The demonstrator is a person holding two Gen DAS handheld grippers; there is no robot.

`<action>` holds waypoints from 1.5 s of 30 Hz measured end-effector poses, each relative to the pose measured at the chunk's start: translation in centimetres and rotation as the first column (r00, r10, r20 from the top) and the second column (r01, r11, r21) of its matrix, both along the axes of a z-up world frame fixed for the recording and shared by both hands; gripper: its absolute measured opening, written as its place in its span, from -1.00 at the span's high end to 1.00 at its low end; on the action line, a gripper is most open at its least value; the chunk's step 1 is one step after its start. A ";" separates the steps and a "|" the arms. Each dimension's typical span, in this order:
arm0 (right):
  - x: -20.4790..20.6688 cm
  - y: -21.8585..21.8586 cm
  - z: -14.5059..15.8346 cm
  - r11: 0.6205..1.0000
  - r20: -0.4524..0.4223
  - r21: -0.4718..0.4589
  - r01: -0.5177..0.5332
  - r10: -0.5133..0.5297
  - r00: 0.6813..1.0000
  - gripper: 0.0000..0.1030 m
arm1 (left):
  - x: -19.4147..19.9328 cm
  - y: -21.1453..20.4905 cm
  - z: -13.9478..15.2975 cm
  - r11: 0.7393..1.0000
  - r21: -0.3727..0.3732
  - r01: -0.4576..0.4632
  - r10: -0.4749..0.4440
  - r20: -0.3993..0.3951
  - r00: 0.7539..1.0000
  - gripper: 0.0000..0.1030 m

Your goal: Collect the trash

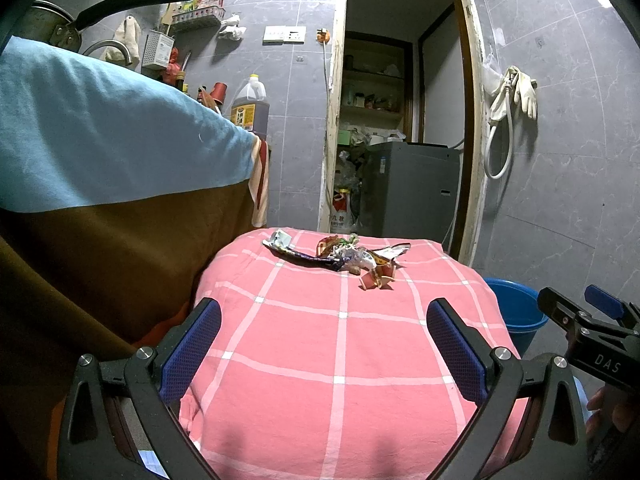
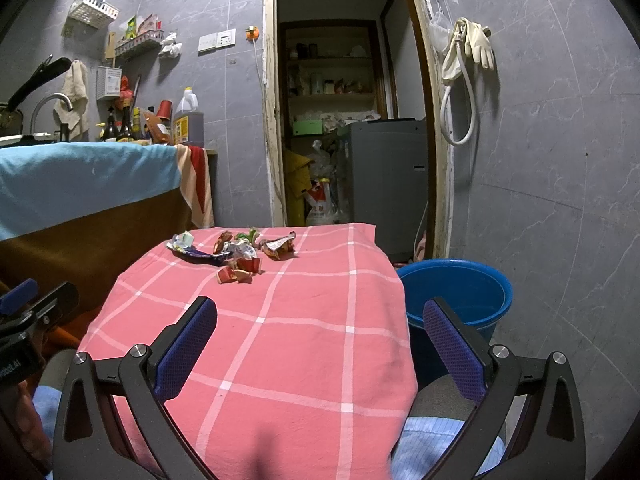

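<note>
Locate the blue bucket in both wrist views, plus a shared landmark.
Left wrist: blue bucket at right edge, mostly hidden behind the pink checked cloth.
Right wrist: bucket right of centre, open top visible, beside the cloth.
Shared landmark: rubber gloves hanging right of the doorway.

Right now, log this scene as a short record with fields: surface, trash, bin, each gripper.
surface: pink checked cloth draped over a raised surface
trash: pile of crumpled wrappers at the far end of the cloth, untouched
bin: blue bucket on the floor, just right of the cloth, open top; nothing seen inside
left gripper: open, holding nothing, over the near end of the cloth
right gripper: open, holding nothing, aimed along the cloth's right side
progress: no trash collected yet
</note>
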State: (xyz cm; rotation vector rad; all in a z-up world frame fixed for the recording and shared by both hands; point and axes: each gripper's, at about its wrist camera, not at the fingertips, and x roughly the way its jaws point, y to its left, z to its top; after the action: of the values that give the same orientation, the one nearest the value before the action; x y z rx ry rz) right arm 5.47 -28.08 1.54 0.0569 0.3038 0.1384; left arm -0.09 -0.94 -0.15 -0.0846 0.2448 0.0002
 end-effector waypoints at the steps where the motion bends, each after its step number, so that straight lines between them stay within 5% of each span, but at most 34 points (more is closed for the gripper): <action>1: 0.0 0.0 0.0 1.000 0.000 0.000 0.000 0.000 1.000 -1.00 | -0.1 -0.1 0.0 1.000 0.000 -0.001 0.001 0.000 1.000 -0.96; 14: 0.0 0.4 -0.3 1.000 0.013 -0.007 -0.002 0.002 1.000 -1.00 | 0.0 -0.7 -0.2 1.000 0.003 -0.005 0.005 0.002 1.000 -0.96; 24: 0.9 0.7 3.1 1.000 0.134 -0.015 -0.021 0.023 0.991 -1.00 | 1.0 0.1 2.0 0.999 -0.050 -0.011 0.015 0.080 0.997 -0.96; 31: 3.1 1.1 4.0 0.999 0.208 -0.022 -0.032 0.035 0.978 -1.00 | 4.0 1.1 3.2 0.996 -0.086 -0.006 0.017 0.122 0.992 -0.96; 45: 9.2 1.5 4.5 0.995 0.290 -0.054 -0.083 0.095 0.952 -1.00 | 10.9 1.0 3.1 0.999 -0.021 -0.034 0.036 0.158 0.987 -0.96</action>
State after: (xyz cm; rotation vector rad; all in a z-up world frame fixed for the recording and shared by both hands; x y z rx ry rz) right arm 14.64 -26.58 6.08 -0.0189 0.0131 0.2275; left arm 10.82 0.05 2.90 -0.1065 0.0843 0.0261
